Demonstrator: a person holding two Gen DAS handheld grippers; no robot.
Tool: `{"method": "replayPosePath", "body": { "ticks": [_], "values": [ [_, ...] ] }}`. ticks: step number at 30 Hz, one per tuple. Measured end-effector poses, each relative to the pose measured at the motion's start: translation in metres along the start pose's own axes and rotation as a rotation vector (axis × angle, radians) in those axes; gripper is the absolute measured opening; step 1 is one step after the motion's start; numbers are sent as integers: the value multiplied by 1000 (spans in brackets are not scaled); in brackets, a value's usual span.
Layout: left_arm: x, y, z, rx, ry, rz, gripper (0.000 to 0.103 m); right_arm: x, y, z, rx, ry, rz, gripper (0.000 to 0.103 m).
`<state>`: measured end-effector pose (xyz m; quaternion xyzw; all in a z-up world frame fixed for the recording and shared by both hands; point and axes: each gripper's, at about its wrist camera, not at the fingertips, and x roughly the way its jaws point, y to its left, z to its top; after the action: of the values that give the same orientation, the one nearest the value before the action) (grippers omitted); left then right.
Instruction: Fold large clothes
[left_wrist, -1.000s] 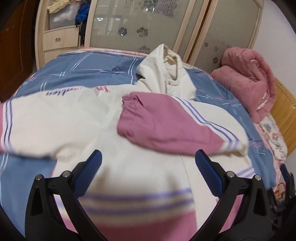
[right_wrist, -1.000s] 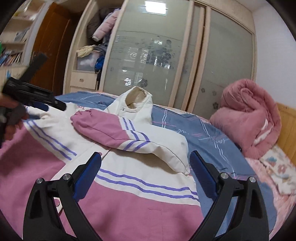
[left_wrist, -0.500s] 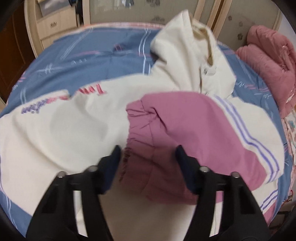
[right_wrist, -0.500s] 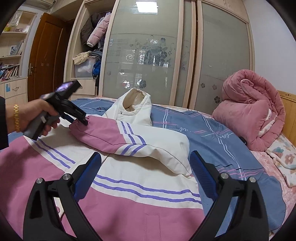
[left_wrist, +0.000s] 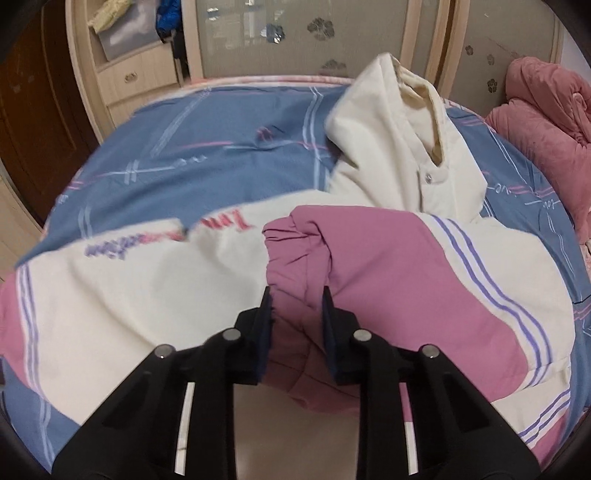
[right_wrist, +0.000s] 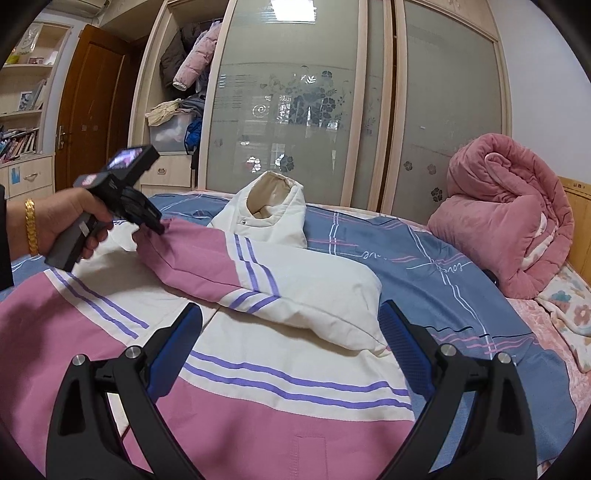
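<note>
Change: left gripper (left_wrist: 296, 295) is now sitting far forward over the pink cuff (left_wrist: 295, 266), having come in from the jacket's near hem; its jaws have just been closing from wide to narrow with the cuff between them.
Left jaws: standing narrow, blue pads flanking the bunched cuff fabric on both sides, appearing to be pinching it; firm pressure hard to confirm.
Left gripper, other view: showing at far left in the right wrist view (right_wrist: 157, 225), held by a hand (right_wrist: 59, 225) wearing a gold bracelet (right_wrist: 31, 225), tip meeting the sleeve end.
Right gripper: (right_wrist: 290, 347) hovering near the jacket's lower right side, jaws standing wide, holding nothing, fabric lying below them.
Jacket: cream, pink and purple-striped jacket (right_wrist: 280, 373) lying spread flat on the bed (right_wrist: 436, 273), hem near, hood far.
Sleeve: right sleeve (right_wrist: 258, 273) lying folded across the chest, cuff pointing left.
Hood: cream hood (right_wrist: 275, 210) standing upright at the far end of the jacket.
Bed cover: blue with pale and pink lines.
Quilt: pink quilt (right_wrist: 506, 221) sitting rolled up at the far right of the bed.
Background: wardrobe (right_wrist: 314, 96) with frosted sliding doors standing beyond the bed.
</note>
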<state>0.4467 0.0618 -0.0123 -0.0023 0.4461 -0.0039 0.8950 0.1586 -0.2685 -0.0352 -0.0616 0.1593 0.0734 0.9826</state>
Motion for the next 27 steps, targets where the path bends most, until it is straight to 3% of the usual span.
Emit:
{"method": "replayPosePath", "body": {
  "ticks": [5,7,8,11,12,16,19,23,27],
  "values": [
    [5,19,-5,-6,19,50,25,4,4,-1,-14,10,7,96],
    [20,22,-13,-1,60,77,34,5,4,-1,-15,17,12,96],
    [26,20,-18,15,74,102,46,6,4,-2,-17,18,11,96],
    [33,11,-29,87,17,265,101,5,5,-2,-18,21,12,96],
    [32,10,-33,102,-10,288,101,5,4,-2,-19,19,13,96],
    [13,14,-37,83,-15,220,101,5,6,0,-28,12,12,96],
    [-36,15,-51,68,-112,167,101,5,8,0,-29,17,14,96],
    [-114,1,-107,94,-265,159,101,2,12,-2,-45,21,13,96],
    [-166,-13,-173,87,-333,90,101,1,11,-7,-51,53,-1,96]
  ]
}}
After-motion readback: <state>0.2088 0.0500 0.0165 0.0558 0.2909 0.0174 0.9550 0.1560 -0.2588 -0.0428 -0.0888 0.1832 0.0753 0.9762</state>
